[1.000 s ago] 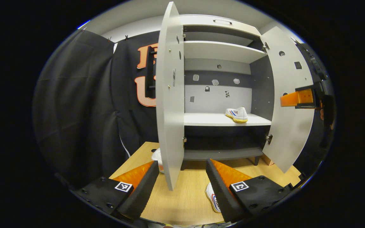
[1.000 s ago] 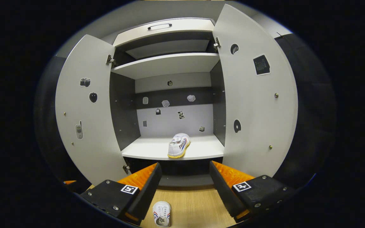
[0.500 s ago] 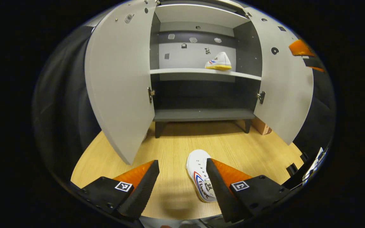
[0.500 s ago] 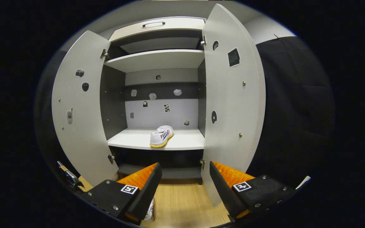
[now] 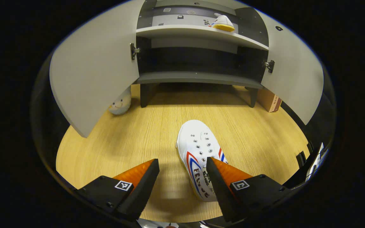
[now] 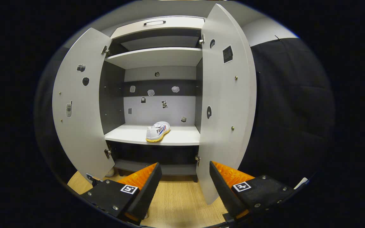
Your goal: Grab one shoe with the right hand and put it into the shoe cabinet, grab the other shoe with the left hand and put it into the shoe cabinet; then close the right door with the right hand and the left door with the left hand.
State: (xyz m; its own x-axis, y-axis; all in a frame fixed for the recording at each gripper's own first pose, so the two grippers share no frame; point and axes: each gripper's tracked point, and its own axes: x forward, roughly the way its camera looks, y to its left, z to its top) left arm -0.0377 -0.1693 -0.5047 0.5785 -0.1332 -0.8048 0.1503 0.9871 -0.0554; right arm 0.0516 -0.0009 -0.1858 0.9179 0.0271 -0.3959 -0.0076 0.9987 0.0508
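Left gripper view, item one: a white shoe (image 5: 200, 155) with red and blue stripes lies on the wooden floor (image 5: 131, 139), toe toward the shoe cabinet (image 5: 198, 77). My left claw (image 5: 182, 180) hangs over it with fingers apart; the shoe's heel end runs behind the right-hand finger (image 5: 223, 177), and I cannot tell whether that finger touches it. The other finger stands clear of the shoe, over bare floor.

Item two: the second shoe (image 6: 158, 131), white with a yellow sole, sits on the pale middle shelf (image 6: 128, 136), toward its front edge and near the middle of its width in the right gripper view. In the left gripper view it (image 5: 223, 23) appears at the top, on the same shelf.

Item three: both cabinet doors stand wide open. The left door (image 5: 93, 76) swings out over the floor; the right door (image 6: 225, 104) shows almost edge-on in the right gripper view, with dark stickers on its inner face.

Item four: my right claw (image 6: 184, 185) is held in front of the cabinet, fingers apart, gripping nothing.

Item five: a small round white toy (image 5: 120, 104) rests on the floor under the left door, beside the cabinet's leg. A brown box (image 5: 269, 100) stands by the opposite leg.
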